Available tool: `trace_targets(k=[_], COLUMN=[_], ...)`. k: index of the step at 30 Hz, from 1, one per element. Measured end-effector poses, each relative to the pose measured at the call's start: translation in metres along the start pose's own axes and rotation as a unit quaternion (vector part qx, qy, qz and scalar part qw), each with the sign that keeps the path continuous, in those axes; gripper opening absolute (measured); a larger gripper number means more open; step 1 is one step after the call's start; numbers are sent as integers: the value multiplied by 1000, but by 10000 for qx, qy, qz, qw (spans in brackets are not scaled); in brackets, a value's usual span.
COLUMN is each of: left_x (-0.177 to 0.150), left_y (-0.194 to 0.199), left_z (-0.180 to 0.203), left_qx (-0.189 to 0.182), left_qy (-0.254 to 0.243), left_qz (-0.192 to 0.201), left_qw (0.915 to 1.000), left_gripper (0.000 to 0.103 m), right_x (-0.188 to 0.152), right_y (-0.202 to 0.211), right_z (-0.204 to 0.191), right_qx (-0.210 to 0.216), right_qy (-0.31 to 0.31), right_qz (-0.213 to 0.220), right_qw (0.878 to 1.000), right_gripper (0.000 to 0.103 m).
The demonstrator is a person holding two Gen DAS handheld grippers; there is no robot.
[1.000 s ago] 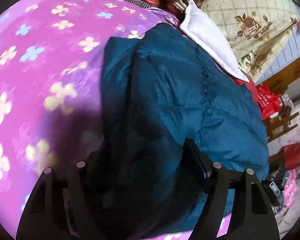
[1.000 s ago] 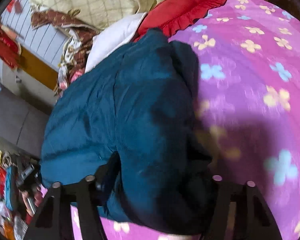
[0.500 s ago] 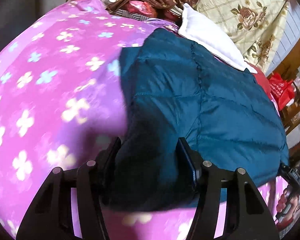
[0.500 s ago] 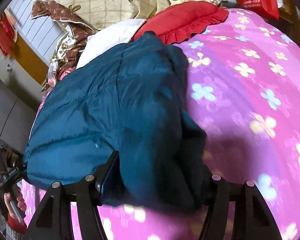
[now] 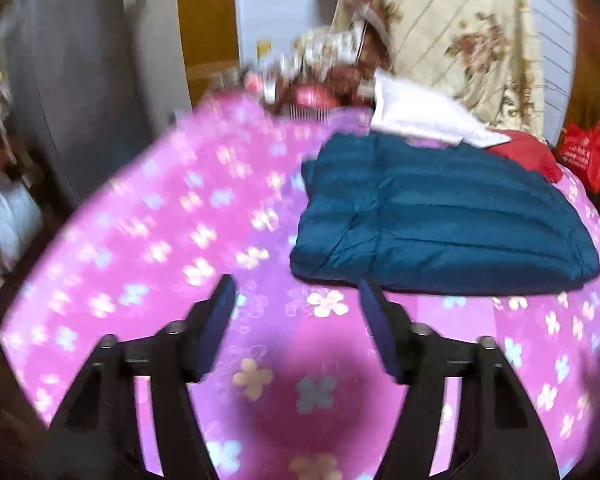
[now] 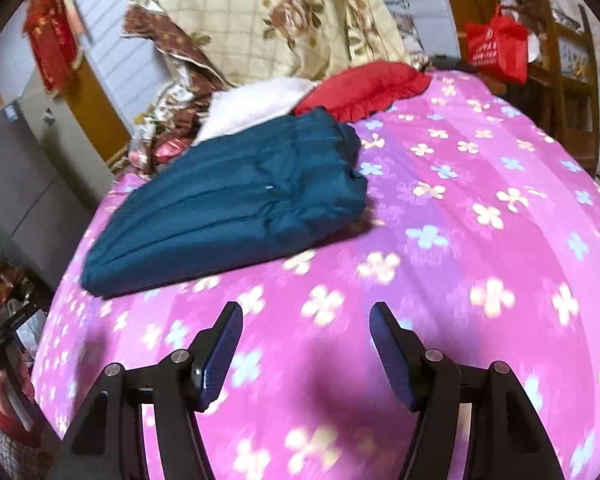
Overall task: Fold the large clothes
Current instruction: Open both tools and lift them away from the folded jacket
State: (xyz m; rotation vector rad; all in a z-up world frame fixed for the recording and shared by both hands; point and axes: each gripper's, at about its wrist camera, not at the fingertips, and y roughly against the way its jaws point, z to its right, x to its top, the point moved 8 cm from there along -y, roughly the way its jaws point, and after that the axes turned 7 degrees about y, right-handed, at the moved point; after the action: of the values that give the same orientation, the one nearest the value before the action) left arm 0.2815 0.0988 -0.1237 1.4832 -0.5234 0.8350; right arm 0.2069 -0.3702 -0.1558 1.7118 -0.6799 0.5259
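Lying folded on the pink bed (image 5: 148, 248), the blue jacket (image 5: 440, 224) is free. Left tongs (image 5: 296, 304) are opening, empty; right tongs (image 6: 306, 330) spread, empty.

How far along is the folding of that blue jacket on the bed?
It looks nearly finished: the blue jacket lies as a compact folded bundle on the pink flowered bedspread. Nothing is in hand; the left gripper, jaws opening, and the right gripper are both empty. At most some tidying remains.
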Motion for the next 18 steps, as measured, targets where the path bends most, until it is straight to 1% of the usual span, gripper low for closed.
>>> trace_targets(k=[1, 2, 4, 6, 8, 11, 13, 15, 17, 18], left_x=[-2, -6, -11, -16, -17, -15, -14, -13, -12, -12], left_y=[18, 43, 72, 104, 129, 177, 207, 233, 255, 265], left_z=[4, 8, 11, 16, 21, 23, 22, 19, 13, 10], left_qx=[-39, -98, -108, -89, -64, 77, -1, -151, -278, -329], left_qy=[-28, -4, 49, 101, 41, -8, 68, 202, 332, 358], left_qz=[221, 478, 753, 1005, 1207, 1636, 1835, 1939, 2076, 2134], left_qw=[9997, 9988, 9971, 9948, 9927, 9865, 9830, 9807, 9773, 9758], left_gripper=[79, 79, 79, 79, 79, 82, 94, 102, 102, 102], right_x=[-8, -13, -24, -33, -38, -36, -29, -25, -23, -24], right_y=[11, 18, 30, 47, 61, 94, 126, 154, 185, 192], right_z=[-8, -14, -25, -39, -50, -68, -83, -93, -105, -109], right_qx=[2, -15, -76, 143, 221, 120, -67, -205, -254, -266], right_qy=[20, 30, -34, -202, -269, -85, 184, 304, 403, 450], right_qz=[113, 196, 316, 480, 562, 745, 1057, 1364, 1720, 1788], right_qw=[9999, 9998, 9995, 9985, 9978, 9971, 9942, 9900, 9839, 9825], right_gripper=[64, 65, 65, 65, 65, 65, 69, 83, 87, 87])
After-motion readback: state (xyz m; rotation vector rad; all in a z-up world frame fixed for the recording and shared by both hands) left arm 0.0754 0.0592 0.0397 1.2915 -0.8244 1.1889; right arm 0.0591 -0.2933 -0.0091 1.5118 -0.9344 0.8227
